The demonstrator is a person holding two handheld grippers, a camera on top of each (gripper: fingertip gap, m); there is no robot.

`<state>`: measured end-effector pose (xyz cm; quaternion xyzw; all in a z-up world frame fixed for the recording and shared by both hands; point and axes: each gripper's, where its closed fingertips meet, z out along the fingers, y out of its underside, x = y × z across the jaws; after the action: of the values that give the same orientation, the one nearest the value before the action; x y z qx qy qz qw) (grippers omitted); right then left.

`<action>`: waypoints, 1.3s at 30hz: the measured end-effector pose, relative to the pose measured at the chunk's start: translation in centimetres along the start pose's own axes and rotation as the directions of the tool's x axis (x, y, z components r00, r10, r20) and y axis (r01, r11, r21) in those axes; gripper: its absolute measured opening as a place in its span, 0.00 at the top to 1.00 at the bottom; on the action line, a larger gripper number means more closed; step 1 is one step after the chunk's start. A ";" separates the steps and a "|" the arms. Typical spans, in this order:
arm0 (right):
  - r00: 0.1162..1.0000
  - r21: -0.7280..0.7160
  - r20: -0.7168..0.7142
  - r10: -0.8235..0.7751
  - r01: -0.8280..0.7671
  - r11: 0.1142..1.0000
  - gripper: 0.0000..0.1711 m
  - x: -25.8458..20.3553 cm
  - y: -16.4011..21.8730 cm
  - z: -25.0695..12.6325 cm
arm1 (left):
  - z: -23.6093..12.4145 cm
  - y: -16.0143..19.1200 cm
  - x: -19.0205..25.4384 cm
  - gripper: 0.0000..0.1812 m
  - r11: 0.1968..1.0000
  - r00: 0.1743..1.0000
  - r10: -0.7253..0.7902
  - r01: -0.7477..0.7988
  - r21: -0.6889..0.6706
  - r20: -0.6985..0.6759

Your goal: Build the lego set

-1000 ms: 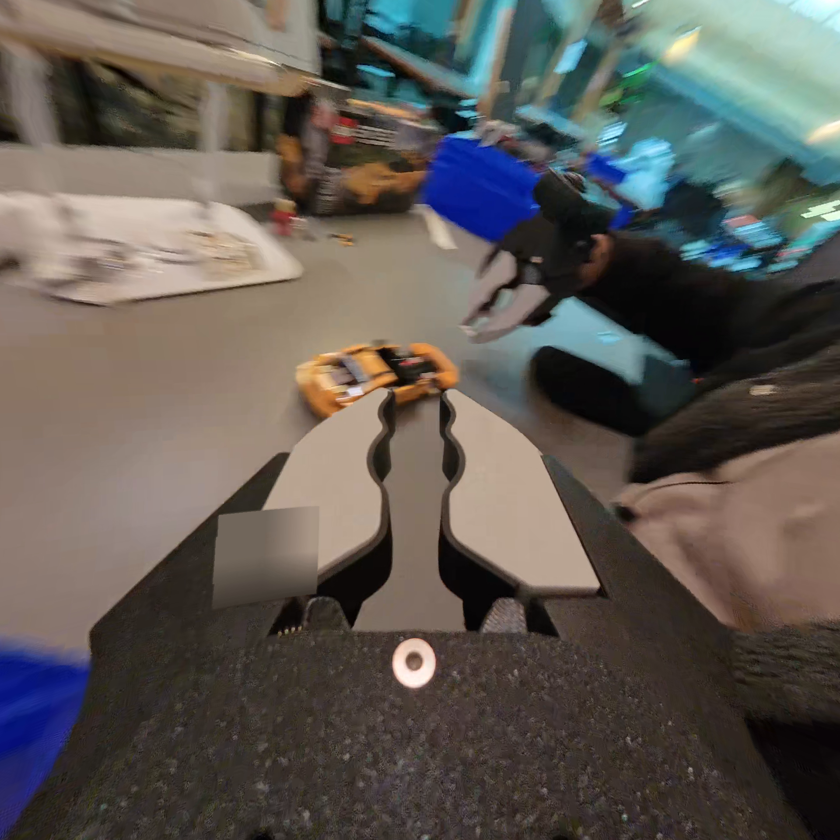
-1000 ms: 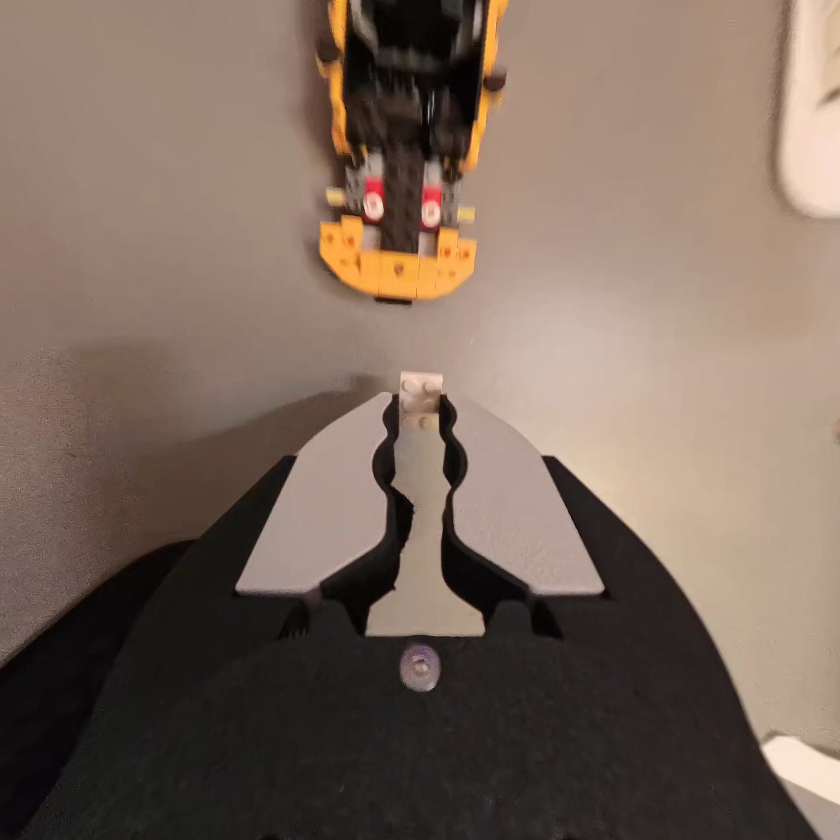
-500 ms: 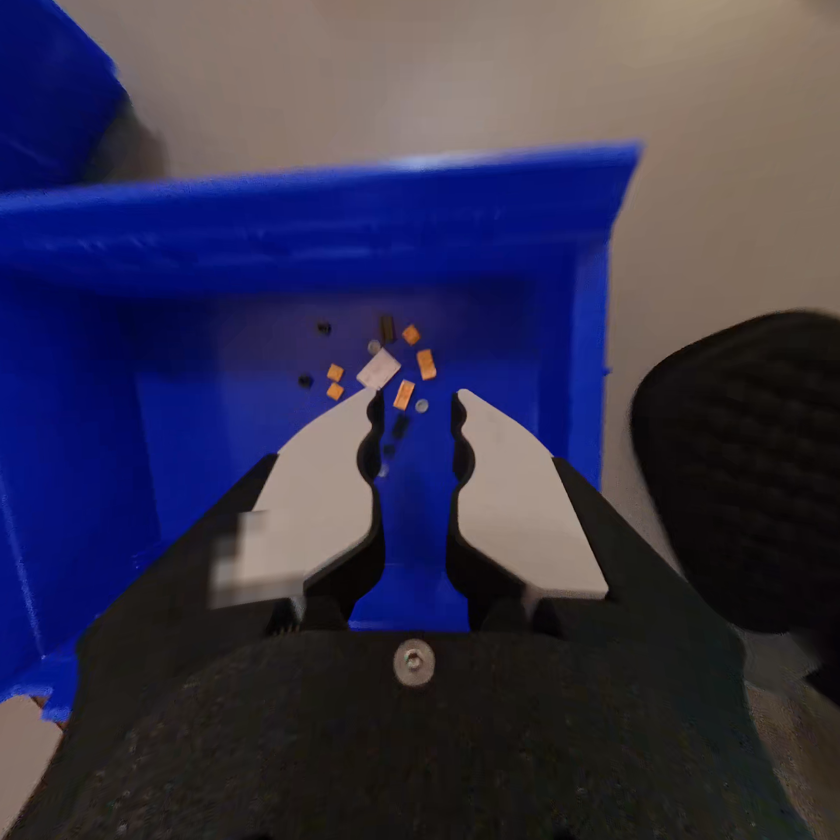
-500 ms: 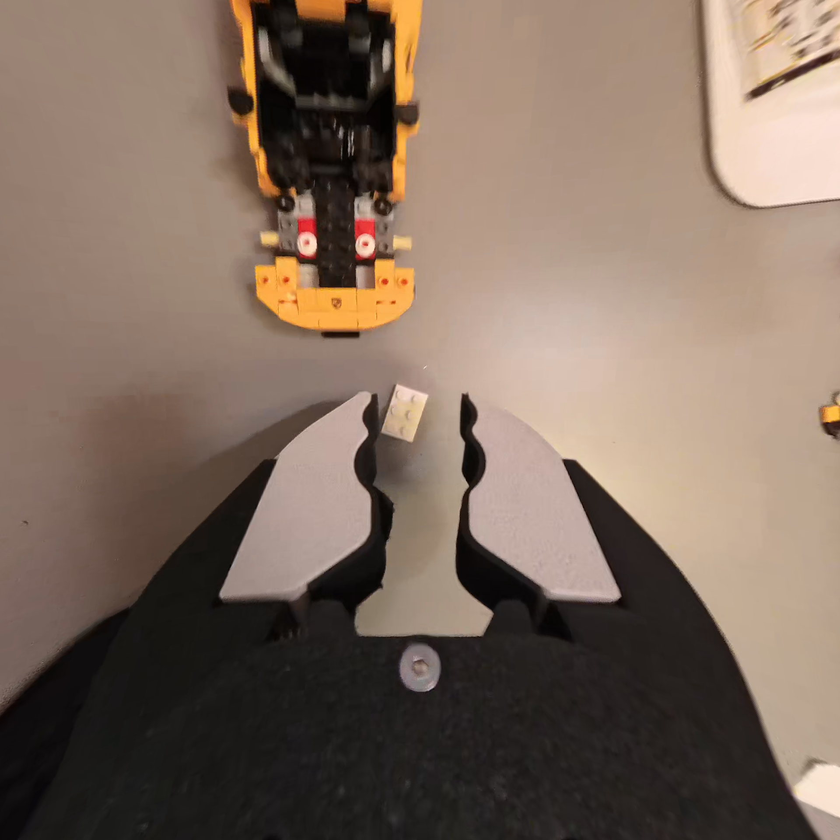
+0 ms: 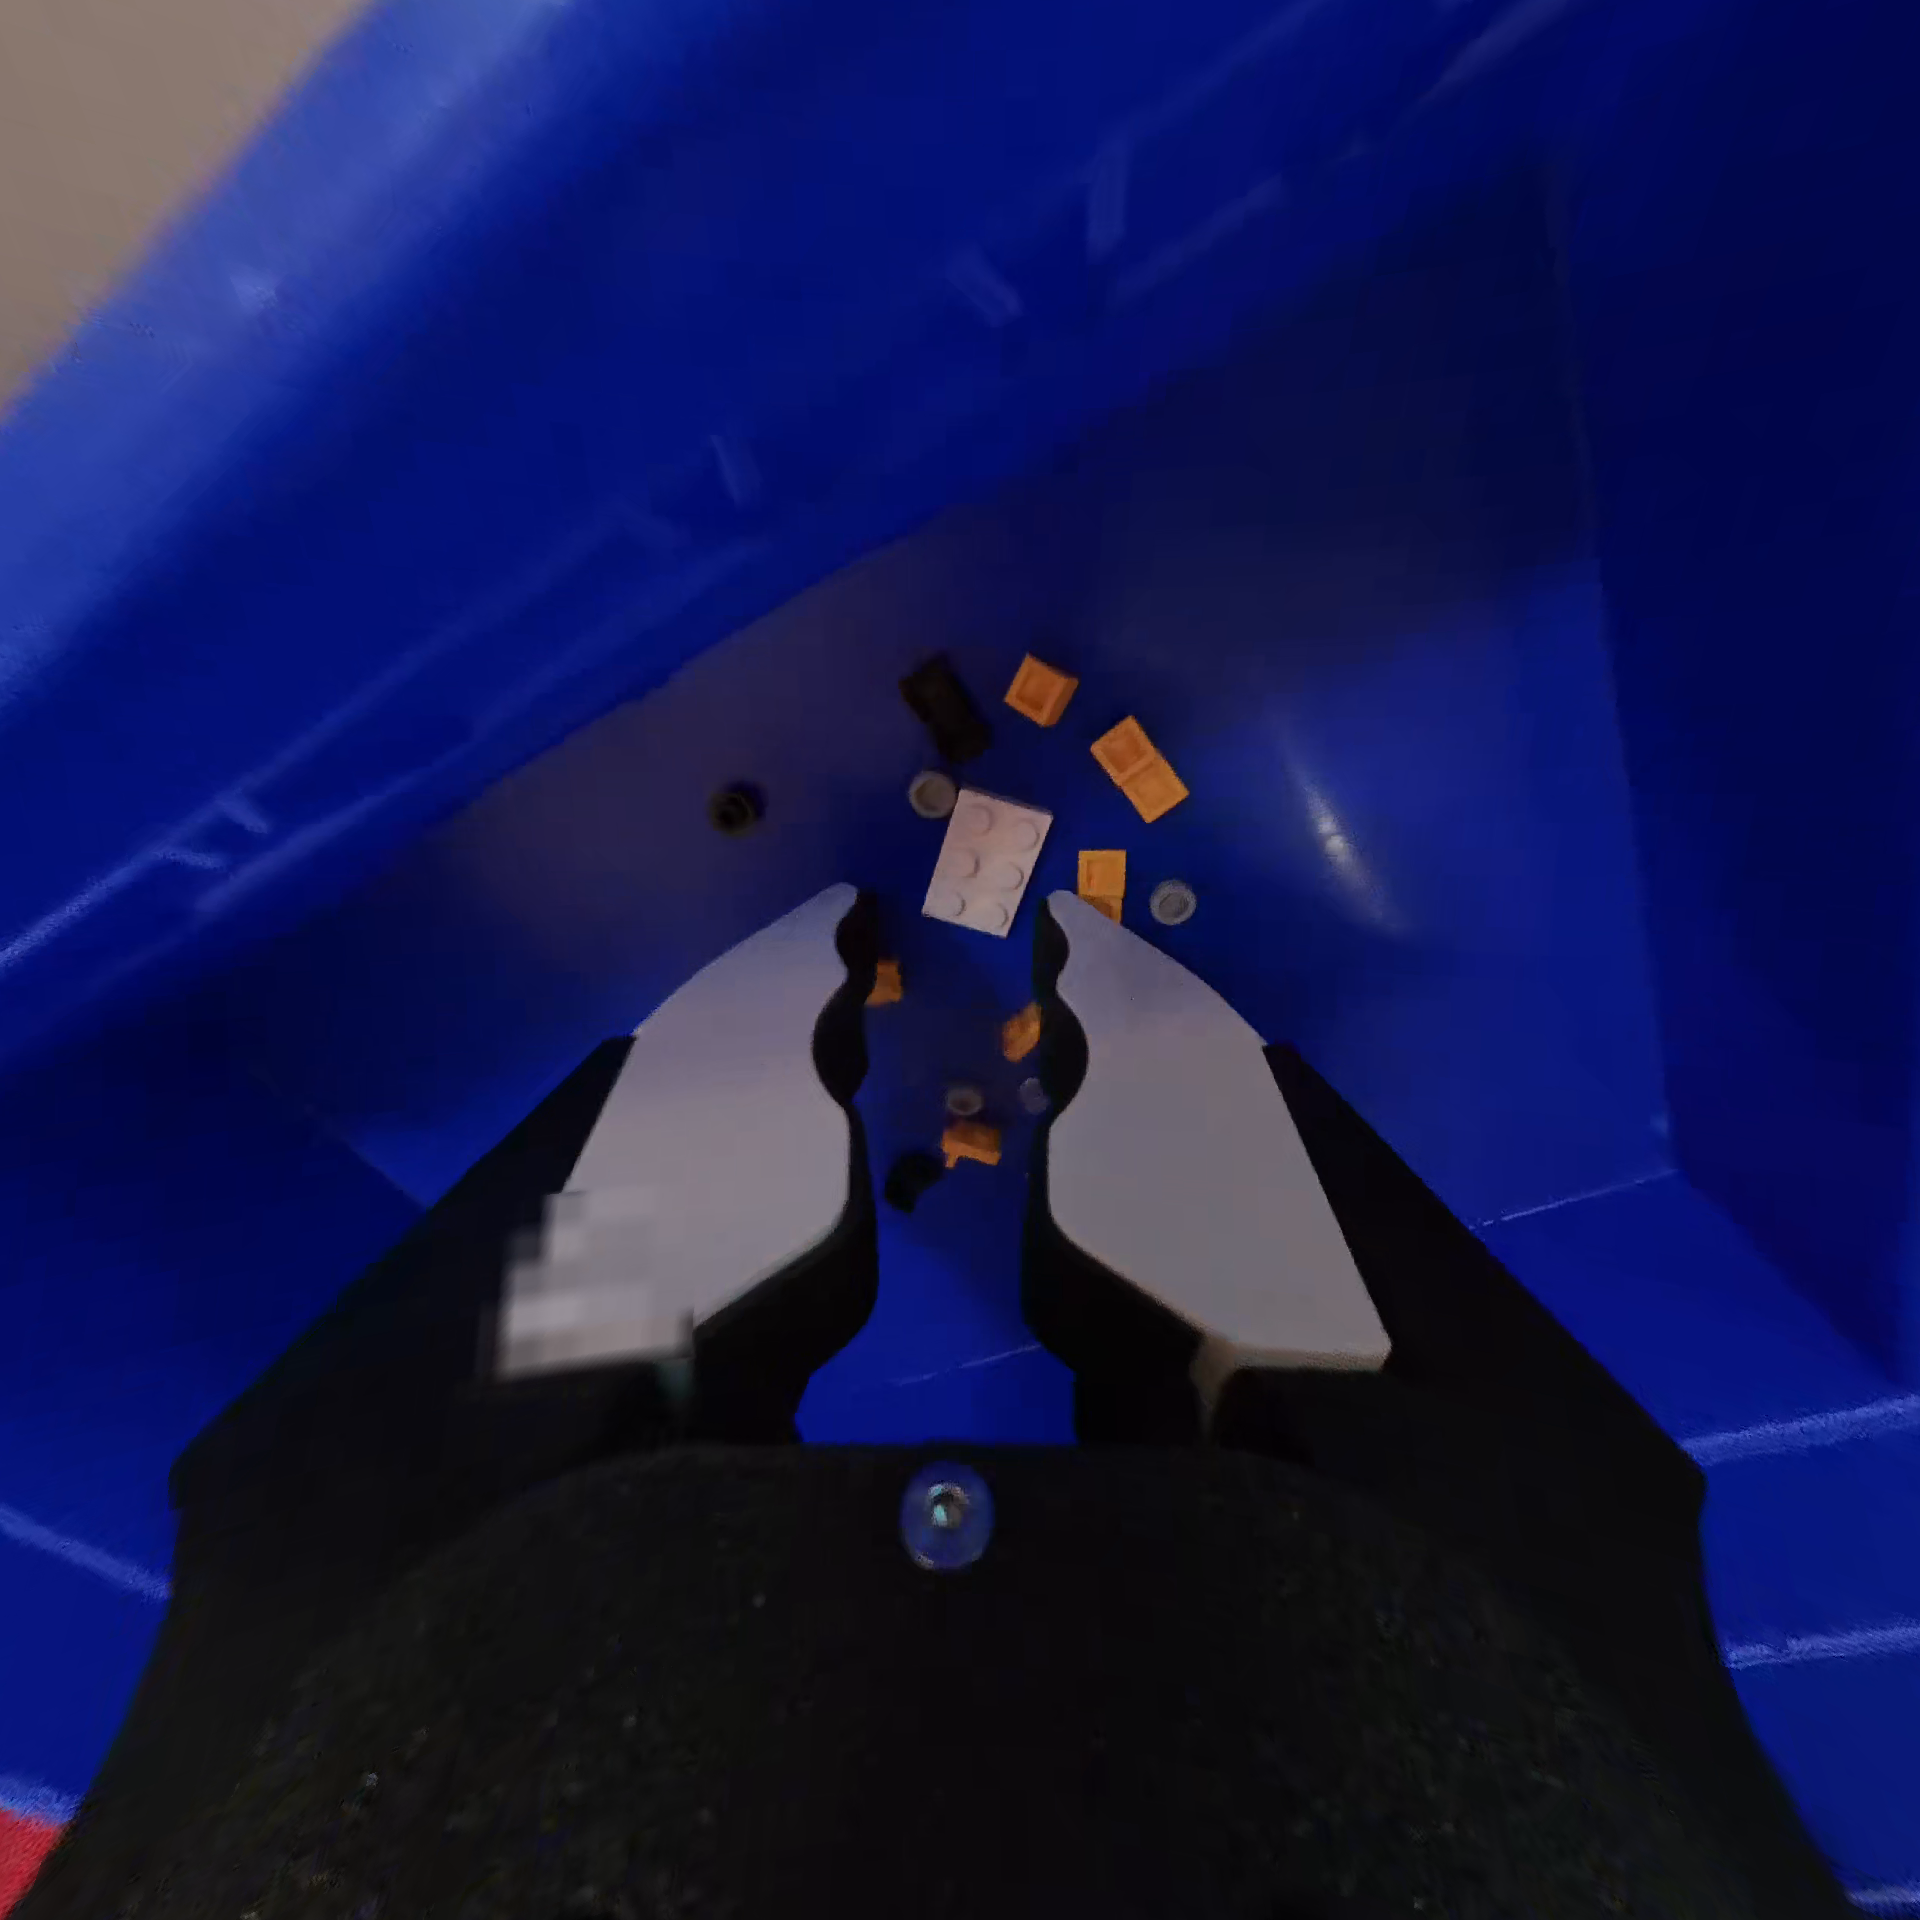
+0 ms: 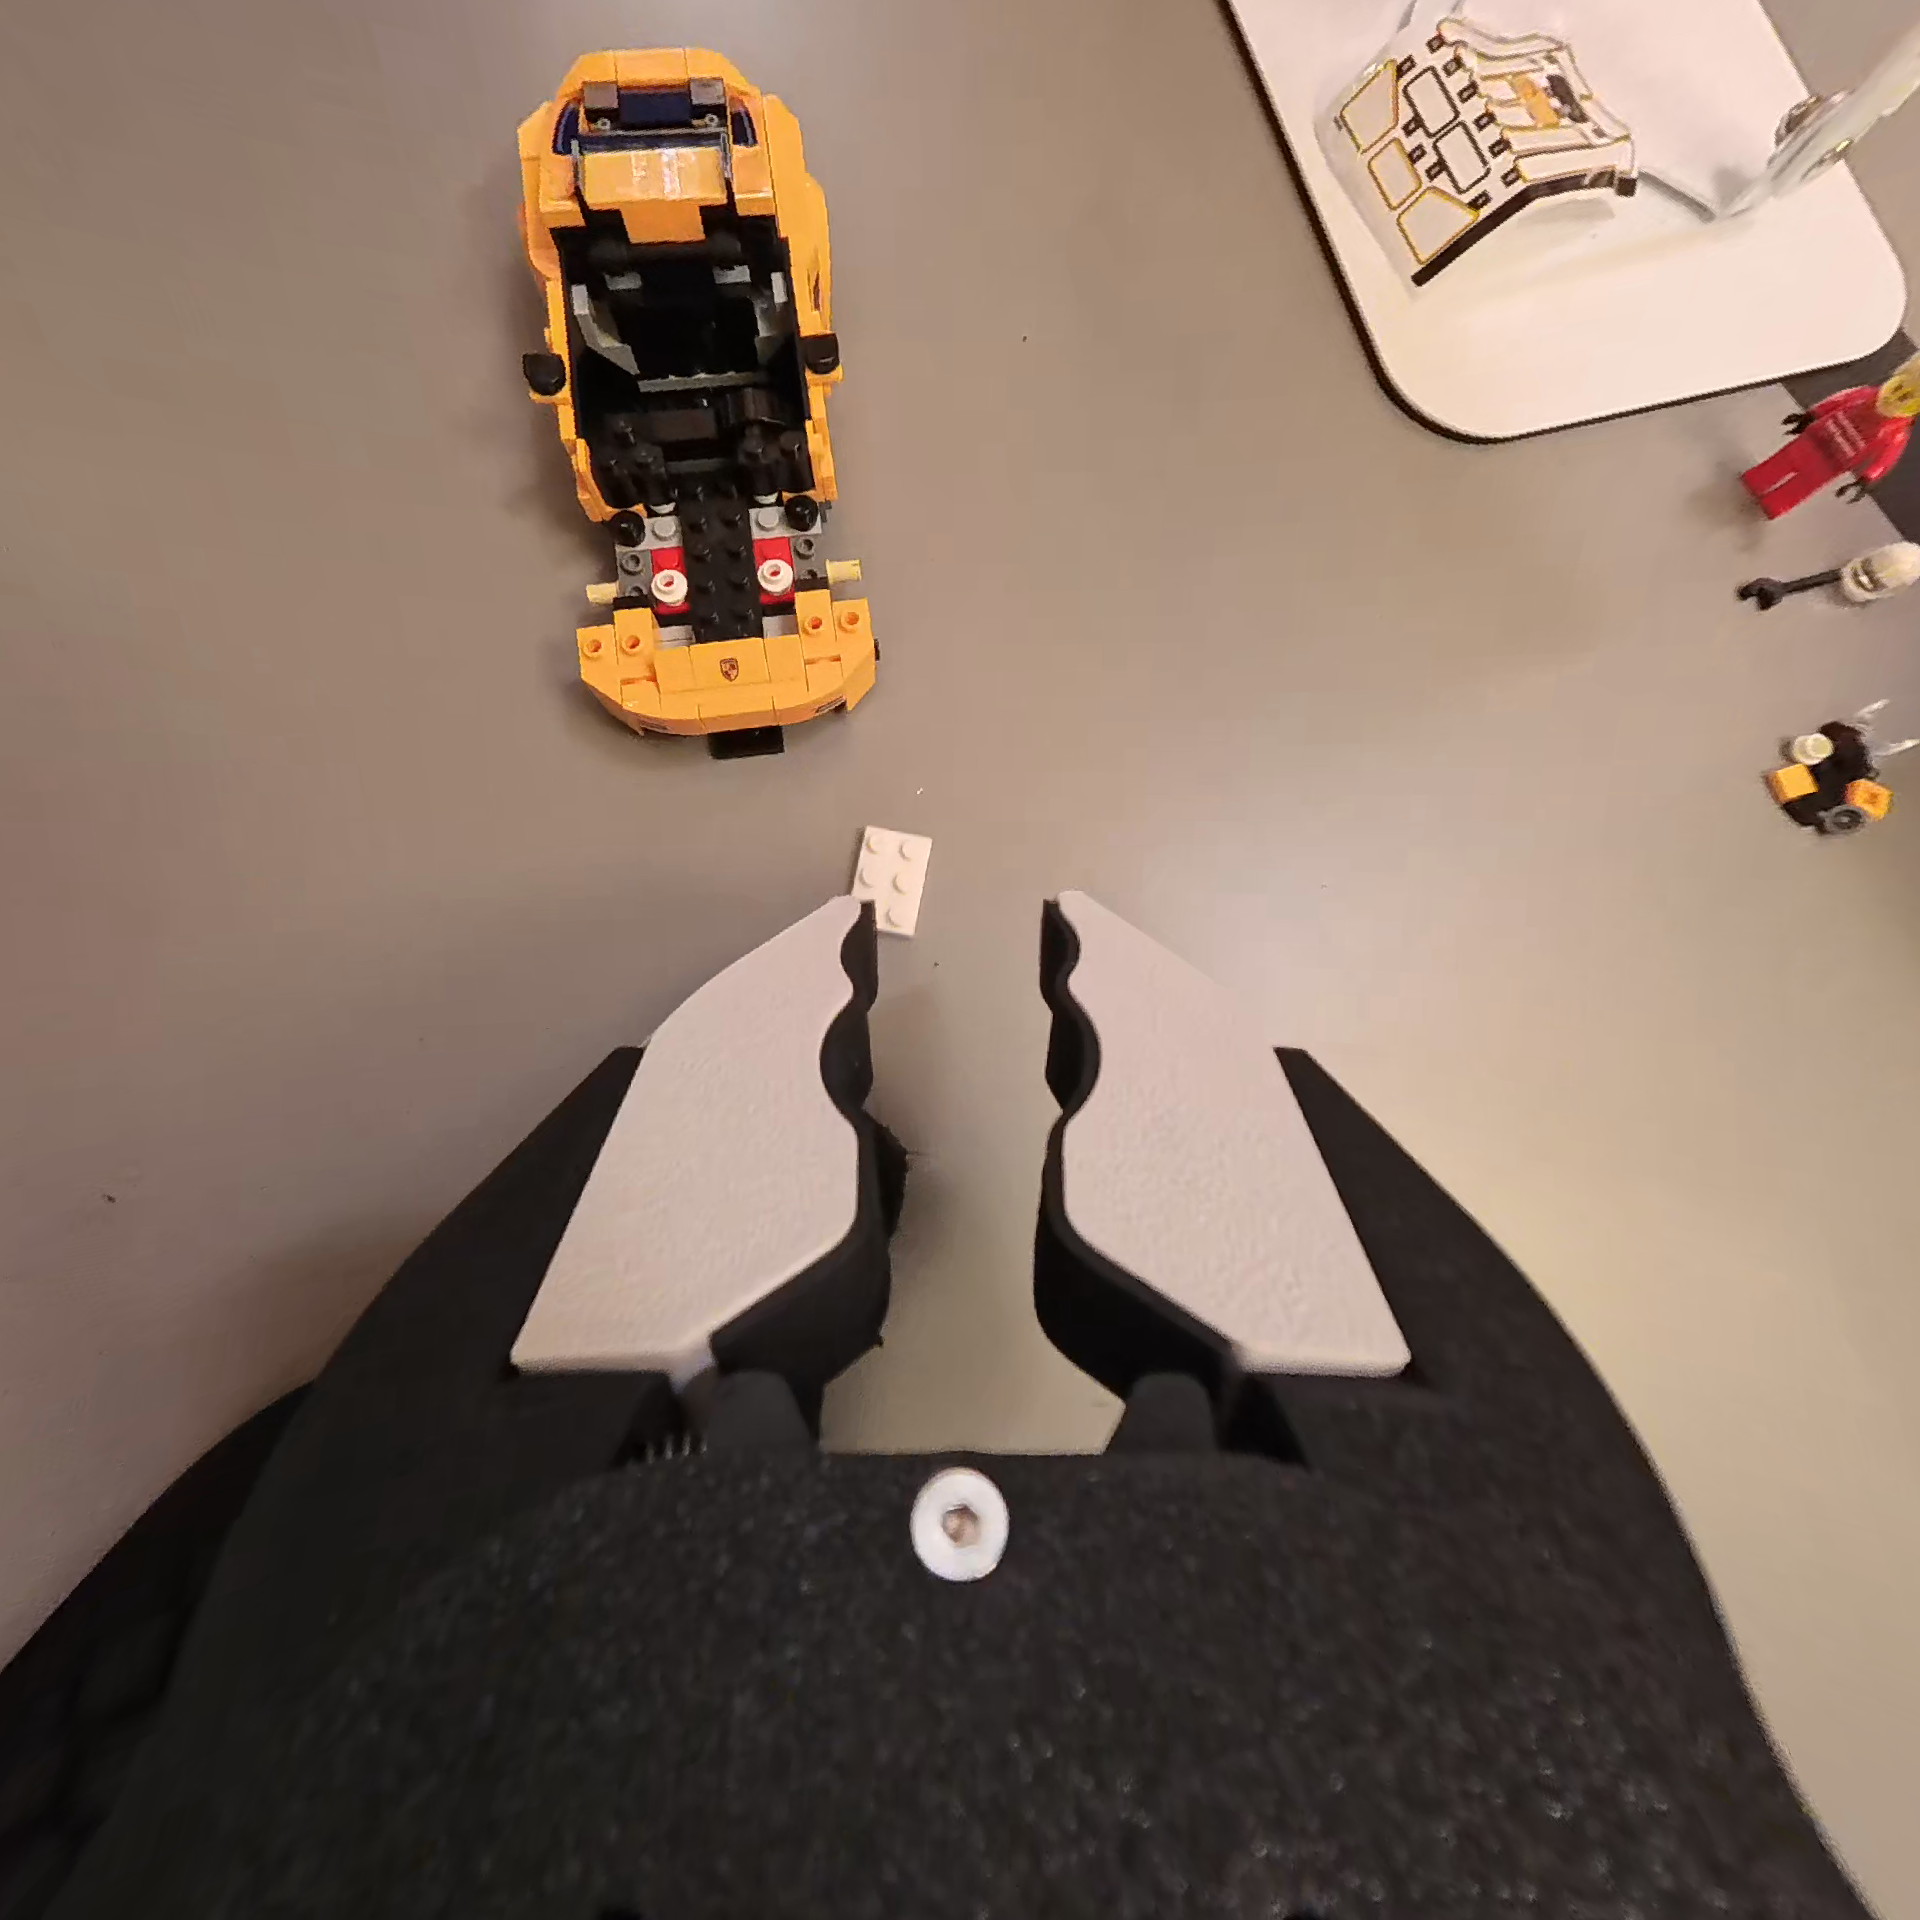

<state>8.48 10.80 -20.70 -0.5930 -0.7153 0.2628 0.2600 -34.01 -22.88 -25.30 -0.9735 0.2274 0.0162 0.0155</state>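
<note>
left gripper (image 5: 945,914) agape above white plate (image 5: 987,862)

We see the left gripper (image 5: 945,909) as two flat pale grey fingers (image 5: 727,1122) with wavy black inner edges, set in a black grainy body. One small round silver screw (image 5: 943,1519) sits in the middle of this body. A blurred patch covers part of one finger. The right gripper (image 6: 956,914) has the same build: two light grey textured fingers (image 6: 1195,1164), wavy black inner pads, a black speckled housing, and one white washer with a hex screw (image 6: 958,1525) in its middle.
</note>
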 end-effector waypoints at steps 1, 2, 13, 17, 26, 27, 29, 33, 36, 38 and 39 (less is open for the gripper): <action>1.000 0.004 -0.001 0.002 -0.002 1.000 0.83 0.0 0.0 0.0 | 0.0 -0.2 0.1 0.85 1.000 1.000 -0.001 0.002 0.011 -0.024; 1.000 0.005 0.000 0.004 -0.004 1.000 0.83 0.0 0.1 0.0 | 0.1 -0.2 0.2 0.86 1.000 0.999 -0.003 0.003 0.007 -0.043; 0.997 0.141 0.007 -0.079 0.077 0.987 0.85 -2.0 -3.2 -1.2 | -7.3 -4.6 3.9 0.91 0.931 0.996 -0.073 0.050 0.361 0.048; 0.989 0.198 -0.009 -0.147 0.146 0.969 0.85 -2.9 -5.4 -2.1 | -13.2 -13.8 13.4 0.91 0.811 0.983 0.138 -0.184 0.556 0.125; 0.985 0.039 -0.094 -0.143 0.148 0.988 0.86 -1.7 -2.3 -1.2 | -3.0 -31.7 28.1 0.91 0.745 0.838 0.544 -0.471 0.473 -0.023; 0.988 0.016 -0.104 -0.113 0.115 0.993 0.86 -1.4 -1.5 -1.0 | -2.3 -32.7 28.0 0.91 0.743 0.832 0.554 -0.493 0.452 -0.004; 0.995 -0.010 -0.091 -0.045 0.044 0.999 0.87 -1.3 -0.2 -0.6 | -1.5 -33.7 28.1 0.91 0.744 0.818 0.575 -0.519 0.421 -0.008; 0.998 -0.054 -0.064 0.007 -0.010 0.998 0.86 -1.7 1.2 1.0 | -0.9 -34.4 28.5 0.88 0.735 0.806 0.591 -0.523 0.432 -0.028; 0.998 -0.087 -0.050 0.037 -0.041 0.995 0.85 -1.9 1.7 2.3 | -1.6 -34.2 28.4 0.82 0.723 0.810 0.583 -0.481 0.495 -0.064; 0.998 -0.098 -0.049 0.050 -0.054 0.994 0.84 -1.9 1.7 2.9 | -3.2 -34.2 27.2 0.81 0.706 0.835 0.547 -0.422 0.569 -0.060; 0.997 -0.103 -0.047 0.059 -0.063 0.993 0.84 -1.9 1.7 3.1 | -4.2 -34.5 25.9 0.80 0.693 0.858 0.512 -0.382 0.612 -0.044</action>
<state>7.87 9.03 -24.28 -0.6330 -0.7038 0.2199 0.2360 4.62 -3.63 -21.37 -0.8310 0.4524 -0.1544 0.2843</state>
